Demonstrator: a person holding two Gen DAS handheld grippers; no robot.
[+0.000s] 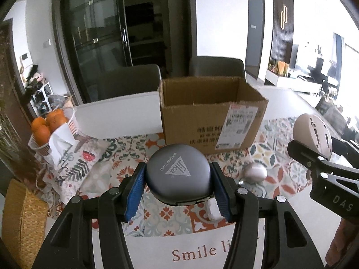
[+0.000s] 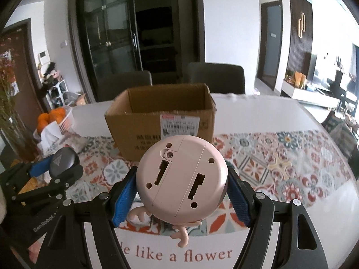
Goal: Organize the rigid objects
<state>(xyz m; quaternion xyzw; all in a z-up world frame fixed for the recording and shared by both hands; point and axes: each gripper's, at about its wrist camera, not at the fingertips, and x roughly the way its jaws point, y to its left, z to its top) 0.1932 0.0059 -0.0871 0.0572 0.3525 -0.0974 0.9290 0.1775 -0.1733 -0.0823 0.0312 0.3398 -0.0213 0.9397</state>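
Observation:
My left gripper (image 1: 177, 187) is shut on a round grey case with a triangle logo (image 1: 178, 172), held above the patterned tablecloth in front of an open cardboard box (image 1: 211, 114). My right gripper (image 2: 181, 194) is shut on a round pink toy (image 2: 181, 179), its flat base with screw holes facing the camera and pink antlers (image 2: 181, 235) hanging below. The box (image 2: 161, 121) stands just beyond it. Each gripper shows in the other's view: the pink toy (image 1: 313, 135) at right, the grey case (image 2: 62, 162) at left.
A small pinkish-white rounded object (image 1: 255, 171) lies on the patterned cloth right of the grey case. A white basket of oranges (image 1: 48, 125) and a printed bag (image 1: 71, 163) sit at left. A woven basket (image 1: 22, 213) is at far left. Two grey chairs (image 2: 215, 78) stand behind the table.

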